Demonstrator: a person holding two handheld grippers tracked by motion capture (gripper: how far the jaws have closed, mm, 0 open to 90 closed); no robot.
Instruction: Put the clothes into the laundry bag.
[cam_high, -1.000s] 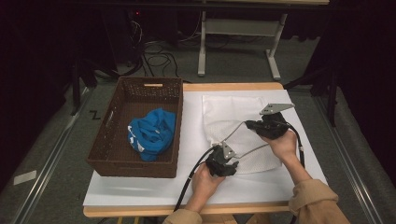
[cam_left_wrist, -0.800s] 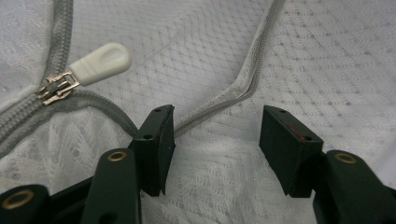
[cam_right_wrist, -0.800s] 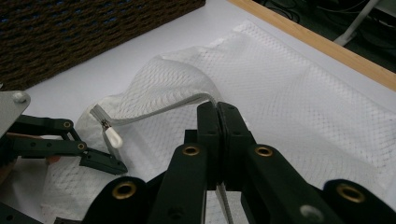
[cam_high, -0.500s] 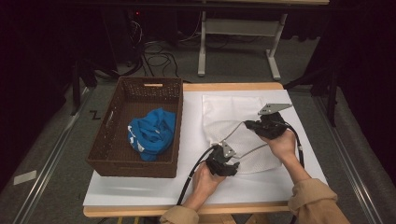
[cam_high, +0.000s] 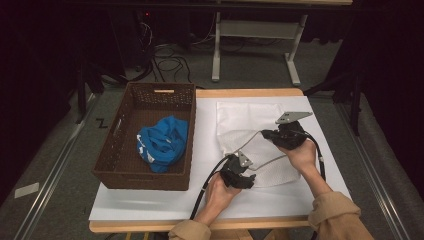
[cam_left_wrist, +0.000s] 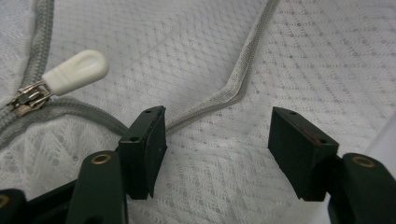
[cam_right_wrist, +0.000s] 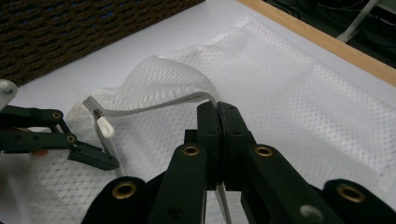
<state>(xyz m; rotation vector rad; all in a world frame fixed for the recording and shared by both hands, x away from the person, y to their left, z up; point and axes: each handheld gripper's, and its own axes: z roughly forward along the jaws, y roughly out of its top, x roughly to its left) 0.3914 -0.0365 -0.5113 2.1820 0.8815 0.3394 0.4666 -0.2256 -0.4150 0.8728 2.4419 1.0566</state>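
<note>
My left claw (cam_left_wrist: 217, 154) hangs released over the white mesh bag (cam_high: 260, 137), which lies flat on the white-covered counter (cam_high: 150, 205) to the right of the brown wicker basket (cam_high: 115, 167). Its jaws have just been opening, and the grey zipper tape (cam_left_wrist: 233, 88) runs across the gap untouched. The white zipper pull (cam_left_wrist: 77, 72) sits just beside the one jaw. My right claw (cam_right_wrist: 218, 116) is clenched on the zipper tape at the bag's open edge, lifting it off the mesh. A blue cloth (cam_high: 162, 142) lies bunched inside the basket.
</note>
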